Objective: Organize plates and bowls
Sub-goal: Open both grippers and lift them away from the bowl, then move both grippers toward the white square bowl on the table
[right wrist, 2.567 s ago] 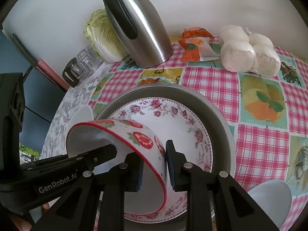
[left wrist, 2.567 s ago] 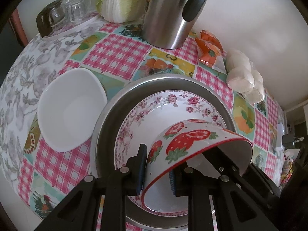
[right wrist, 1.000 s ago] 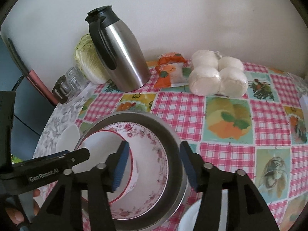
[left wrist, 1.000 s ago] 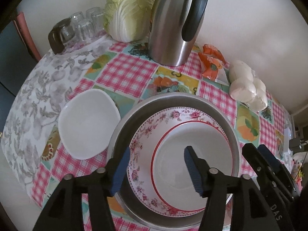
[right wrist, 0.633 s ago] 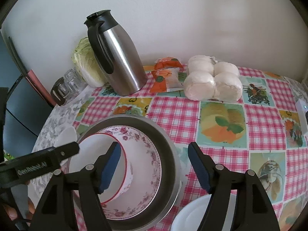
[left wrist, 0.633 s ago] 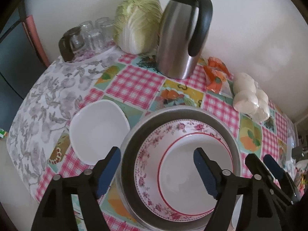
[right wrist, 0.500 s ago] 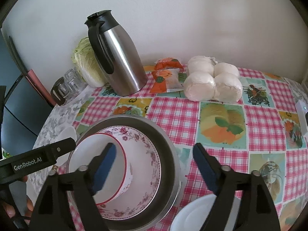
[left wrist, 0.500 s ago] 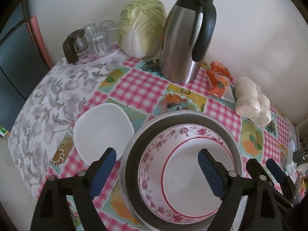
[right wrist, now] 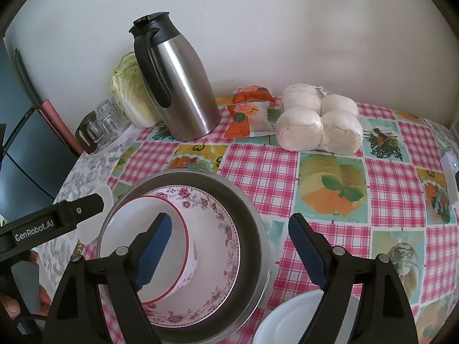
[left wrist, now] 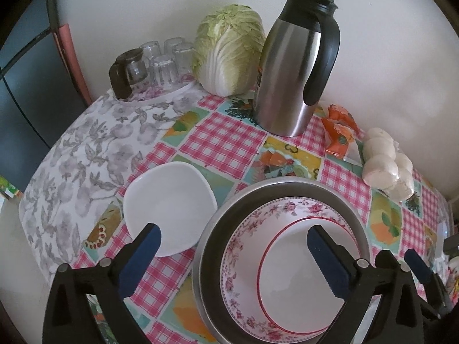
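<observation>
A red-rimmed bowl [left wrist: 298, 281] sits upright inside a floral plate [left wrist: 243, 235], which lies in a grey metal basin [left wrist: 218, 218]. The same stack shows in the right wrist view: bowl [right wrist: 126, 229], plate [right wrist: 218, 246], basin [right wrist: 246, 209]. A white squarish bowl [left wrist: 169, 197] rests on the tablecloth left of the basin. Another white plate [right wrist: 287, 324] lies at the front right. My left gripper [left wrist: 233, 242] is open and empty above the basin's left side. My right gripper [right wrist: 229, 246] is open and empty above the basin's right rim.
At the back stand a steel thermos jug [left wrist: 289, 74], a cabbage [left wrist: 229, 46], upturned glasses [left wrist: 163, 60], an orange snack packet [right wrist: 249, 114] and bagged white buns [right wrist: 318, 120]. The table's left edge drops off past the grey floral cloth [left wrist: 74, 154].
Both grippers let go of the red-rimmed bowl, which now sits in the floral plate. Both have opened wide and pulled up and back from the basin.
</observation>
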`<state>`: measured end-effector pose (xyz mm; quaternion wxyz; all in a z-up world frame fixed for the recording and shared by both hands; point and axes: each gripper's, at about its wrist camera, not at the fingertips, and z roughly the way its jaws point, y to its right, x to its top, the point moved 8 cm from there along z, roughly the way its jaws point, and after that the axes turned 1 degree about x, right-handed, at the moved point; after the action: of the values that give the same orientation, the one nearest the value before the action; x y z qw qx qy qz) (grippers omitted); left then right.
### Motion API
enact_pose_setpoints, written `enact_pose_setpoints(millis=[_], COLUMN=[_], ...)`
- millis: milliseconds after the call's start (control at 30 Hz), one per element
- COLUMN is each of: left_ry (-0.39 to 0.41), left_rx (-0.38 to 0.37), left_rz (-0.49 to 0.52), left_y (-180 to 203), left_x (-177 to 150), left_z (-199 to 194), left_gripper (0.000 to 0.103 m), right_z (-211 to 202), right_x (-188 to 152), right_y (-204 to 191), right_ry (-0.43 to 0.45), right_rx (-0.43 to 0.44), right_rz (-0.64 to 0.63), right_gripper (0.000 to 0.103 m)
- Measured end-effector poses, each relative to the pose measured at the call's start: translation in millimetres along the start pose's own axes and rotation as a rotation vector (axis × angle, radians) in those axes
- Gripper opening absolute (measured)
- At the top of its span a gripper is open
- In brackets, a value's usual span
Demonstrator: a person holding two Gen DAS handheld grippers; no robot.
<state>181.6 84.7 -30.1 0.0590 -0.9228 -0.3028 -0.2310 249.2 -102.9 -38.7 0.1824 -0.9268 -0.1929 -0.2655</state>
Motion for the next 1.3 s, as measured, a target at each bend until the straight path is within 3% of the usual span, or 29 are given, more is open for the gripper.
enact_pose_setpoints(millis=[367,600,1033,1300], left_ry=[0.016,0.020,0.048,0.018], left_rx=[0.016,0.015,0.040,0.038], left_rz=[-0.025,-0.095,-0.088,-0.081], left_y=[-5,-15,-18,-38], left_x=[2,0,-11,-31], left_z=[-1,-7,-29,-28], left_gripper=[0.103,0.103,0.103,0.103], right_z=[1,-3,-18,-34], right_x=[-1,-3,-12,-18], right_y=[-5,-8,-9,1], right_ry=[0.001,0.001,-0.013,-0.021], right_rx=[0.000,-0.010,-0.006,-0.027], right_rz=[-0.022,-0.046,-0.037,0.005], right_gripper=[0.084,0.084,0.084,0.084])
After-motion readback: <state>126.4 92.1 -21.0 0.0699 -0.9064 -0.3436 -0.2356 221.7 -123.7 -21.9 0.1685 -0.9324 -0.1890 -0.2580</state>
